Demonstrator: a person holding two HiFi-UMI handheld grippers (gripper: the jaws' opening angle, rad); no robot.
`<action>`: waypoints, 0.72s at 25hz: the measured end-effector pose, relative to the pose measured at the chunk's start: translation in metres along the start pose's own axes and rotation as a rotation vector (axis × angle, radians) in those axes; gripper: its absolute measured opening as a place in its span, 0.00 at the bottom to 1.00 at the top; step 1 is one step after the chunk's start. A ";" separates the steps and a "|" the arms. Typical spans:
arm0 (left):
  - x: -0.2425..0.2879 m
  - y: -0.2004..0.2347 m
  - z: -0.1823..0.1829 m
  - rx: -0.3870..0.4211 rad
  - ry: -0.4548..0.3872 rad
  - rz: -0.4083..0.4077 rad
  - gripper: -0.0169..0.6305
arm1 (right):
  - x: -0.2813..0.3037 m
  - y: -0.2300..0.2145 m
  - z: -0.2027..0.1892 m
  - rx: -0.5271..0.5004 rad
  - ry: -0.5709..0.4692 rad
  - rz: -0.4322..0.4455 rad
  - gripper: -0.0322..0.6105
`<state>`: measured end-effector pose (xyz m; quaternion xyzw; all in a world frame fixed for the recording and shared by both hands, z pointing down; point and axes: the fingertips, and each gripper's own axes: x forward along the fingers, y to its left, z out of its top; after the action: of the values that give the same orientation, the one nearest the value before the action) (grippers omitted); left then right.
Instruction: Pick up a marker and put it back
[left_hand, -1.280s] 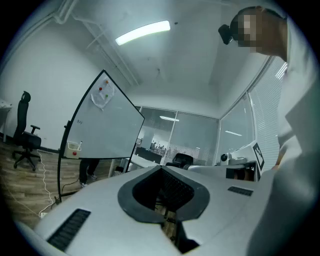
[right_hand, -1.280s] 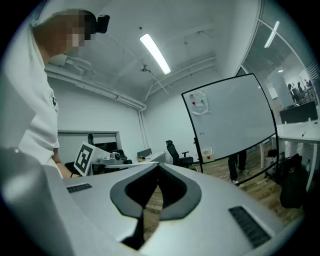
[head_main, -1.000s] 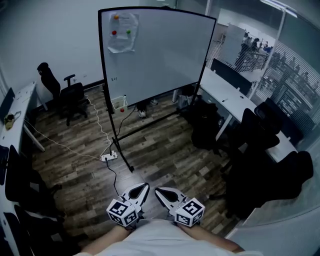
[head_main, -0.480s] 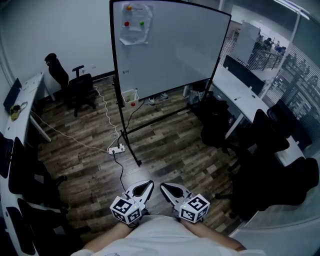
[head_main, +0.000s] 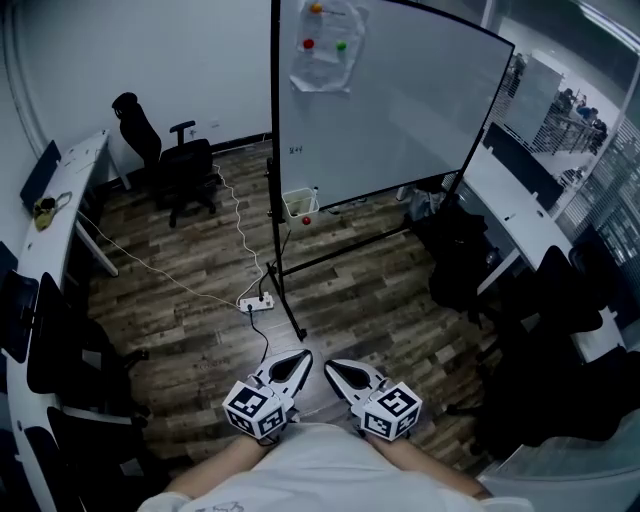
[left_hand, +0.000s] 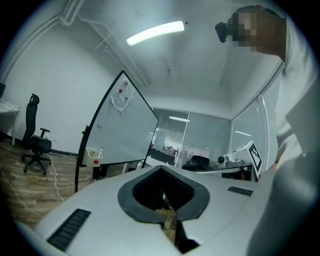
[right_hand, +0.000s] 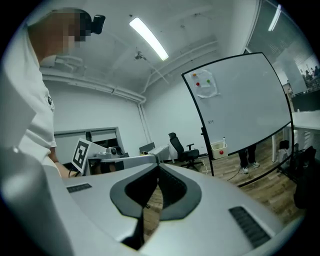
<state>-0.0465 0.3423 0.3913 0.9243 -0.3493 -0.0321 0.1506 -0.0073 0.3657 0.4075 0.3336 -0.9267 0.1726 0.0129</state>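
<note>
A wheeled whiteboard (head_main: 400, 100) stands across the wooden floor. Low on its frame hangs a small white basket (head_main: 299, 204) with a marker (left_hand: 101, 149) upright in it and a red round thing. The basket (left_hand: 92, 156) and the basket (right_hand: 218, 148) show small and far off in both gripper views. My left gripper (head_main: 303, 356) and right gripper (head_main: 330, 365) are held side by side close to my body, well short of the board. Each has its jaws closed tip to tip, left gripper (left_hand: 161, 167) and right gripper (right_hand: 158, 163), with nothing between them.
A power strip (head_main: 253, 300) with a white cable lies on the floor by the board's foot. A black office chair (head_main: 185, 170) stands at the back left beside a white desk (head_main: 55, 205). More desks and dark chairs (head_main: 560, 300) fill the right side.
The head view has swung left and moved forward, so the whiteboard and its basket sit further right and nearer. Both grippers stay shut in the same place by my body.
</note>
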 end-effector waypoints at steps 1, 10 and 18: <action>0.001 0.012 0.008 0.004 0.000 0.001 0.03 | 0.013 -0.002 0.006 0.006 -0.002 0.000 0.07; -0.004 0.096 0.026 -0.012 0.034 0.000 0.03 | 0.101 -0.014 0.019 0.057 -0.006 -0.009 0.07; 0.003 0.135 0.025 -0.026 0.055 0.022 0.03 | 0.138 -0.032 0.021 0.096 0.005 0.009 0.07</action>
<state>-0.1340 0.2378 0.4080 0.9188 -0.3549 -0.0097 0.1726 -0.0928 0.2508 0.4172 0.3295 -0.9188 0.2175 -0.0015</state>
